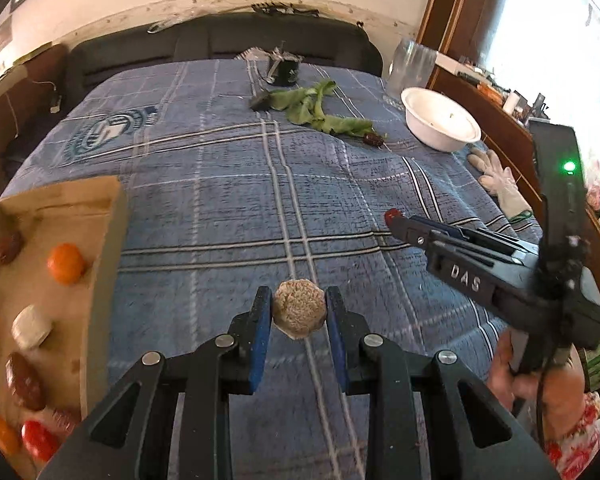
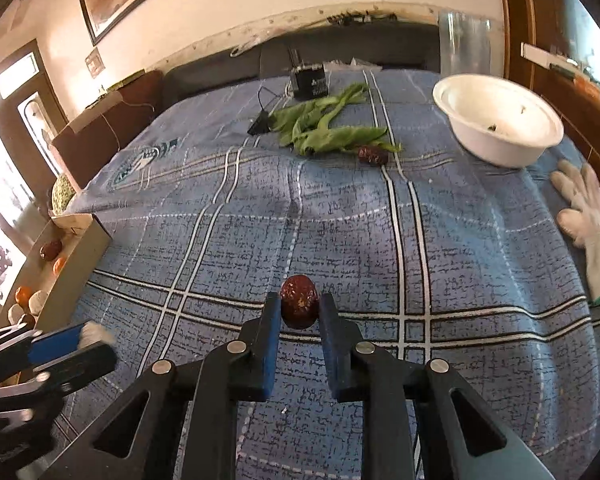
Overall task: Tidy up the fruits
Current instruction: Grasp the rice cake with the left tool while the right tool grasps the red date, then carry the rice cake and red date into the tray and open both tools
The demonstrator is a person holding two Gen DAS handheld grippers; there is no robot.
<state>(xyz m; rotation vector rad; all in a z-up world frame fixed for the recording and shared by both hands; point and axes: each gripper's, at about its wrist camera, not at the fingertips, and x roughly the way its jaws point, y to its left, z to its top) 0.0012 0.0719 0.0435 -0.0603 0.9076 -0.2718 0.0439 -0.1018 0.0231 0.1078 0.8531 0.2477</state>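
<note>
My left gripper is shut on a beige, rough round fruit and holds it above the blue plaid cloth, just right of a cardboard box. The box holds several fruits: an orange one, a white one, dark red dates. My right gripper is shut on a dark red date over the cloth's middle. The right gripper also shows in the left wrist view. The left gripper shows in the right wrist view. Another date lies by the green leaves.
A white bowl stands at the back right, with a clear jar behind it. A white glove lies at the right edge. A small black device sits at the back. The box also shows at the left.
</note>
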